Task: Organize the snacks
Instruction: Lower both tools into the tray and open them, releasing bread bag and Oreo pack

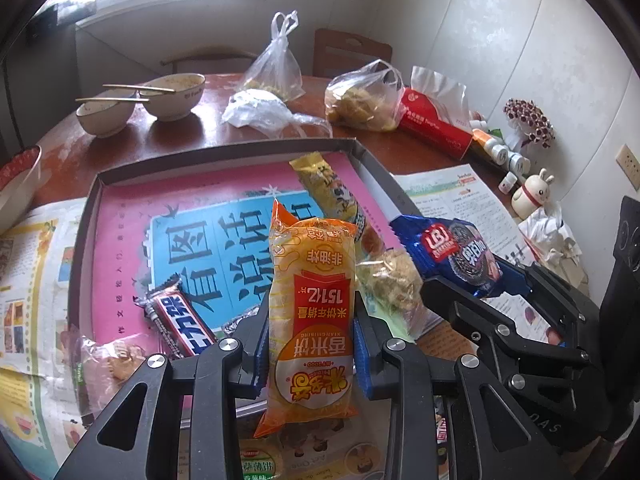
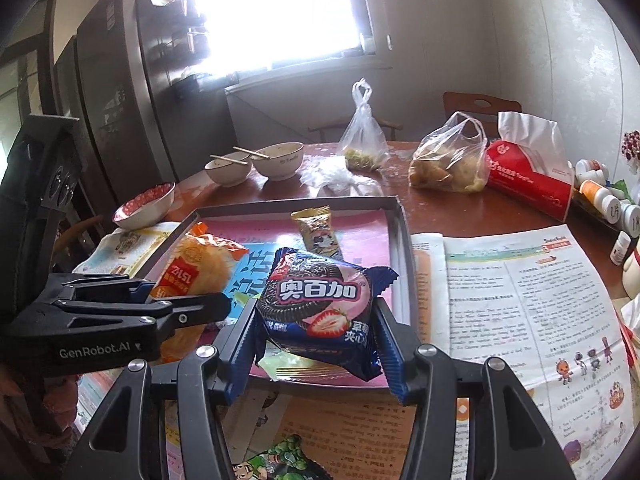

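Snacks are held in both grippers above the near edge of a shallow grey tray (image 1: 224, 150). An orange rice-cracker pack (image 1: 310, 312) is clamped between the blue ribbed pads of the left gripper (image 1: 310, 344), its crinkled film standing lengthwise along the fingers. A blue cookie pack (image 2: 320, 308), glossy and pillow-shaped with a sawtooth seal, is clamped in the right gripper (image 2: 320, 344), printed with a dark sandwich cookie and a strawberry.

The tray floor is lined with a pink and blue printed sheet. On it a chocolate bar (image 1: 180, 326) in a dark wrapper, a clear bag (image 1: 394, 280) of pale crumbly pieces and a foil scrap are seen only from the left wrist; in the right view they are hidden behind the held packs and the left gripper. A long yellow wrapper (image 2: 318, 228) lying toward the far right corner of the tray is seen in both views. A green cartoon-printed pack (image 2: 280, 460), cut off at the frame's bottom, is shown only by the right wrist.

Newspapers (image 2: 520, 300) are spread under and beside the tray on a round brown table (image 2: 460, 208). Farther off, two pale bowls (image 1: 140, 100) with chopsticks laid across, knotted clear bags (image 1: 276, 68), and a red tissue pack (image 1: 436, 120) are seen. Small white bottles (image 1: 508, 156) and a rabbit figure (image 1: 534, 194) stand at the far right. A red-rimmed bowl (image 2: 146, 208) is whole in the right view but cropped in the left. The window is blown out white.
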Demonstrator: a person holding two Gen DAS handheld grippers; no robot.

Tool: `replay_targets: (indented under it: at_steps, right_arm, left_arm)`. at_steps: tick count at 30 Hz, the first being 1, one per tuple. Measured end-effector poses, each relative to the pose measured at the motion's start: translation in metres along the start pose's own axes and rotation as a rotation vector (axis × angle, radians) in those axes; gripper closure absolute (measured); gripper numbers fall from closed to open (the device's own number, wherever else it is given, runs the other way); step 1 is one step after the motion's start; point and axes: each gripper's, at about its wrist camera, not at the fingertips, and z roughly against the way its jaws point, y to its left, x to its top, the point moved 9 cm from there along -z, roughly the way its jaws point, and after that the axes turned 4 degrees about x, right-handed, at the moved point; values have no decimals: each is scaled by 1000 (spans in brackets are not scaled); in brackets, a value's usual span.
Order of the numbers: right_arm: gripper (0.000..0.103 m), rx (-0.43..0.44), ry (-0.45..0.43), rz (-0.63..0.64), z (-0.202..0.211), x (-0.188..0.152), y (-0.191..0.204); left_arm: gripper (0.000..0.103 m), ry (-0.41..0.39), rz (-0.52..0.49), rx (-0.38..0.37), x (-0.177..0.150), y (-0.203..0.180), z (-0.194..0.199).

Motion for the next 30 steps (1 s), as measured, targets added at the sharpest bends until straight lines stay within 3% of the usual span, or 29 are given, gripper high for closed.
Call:
replay_targets:
  at_steps: [18,30]
  right_arm:
    - [48,-4,36,56,-26,-7,8]
    - [43,-20,46,57,-30,-9,6]
  left_arm:
    - [69,12,16,43,-1,15,-11]
    - [69,13,36,61,3,23,-16]
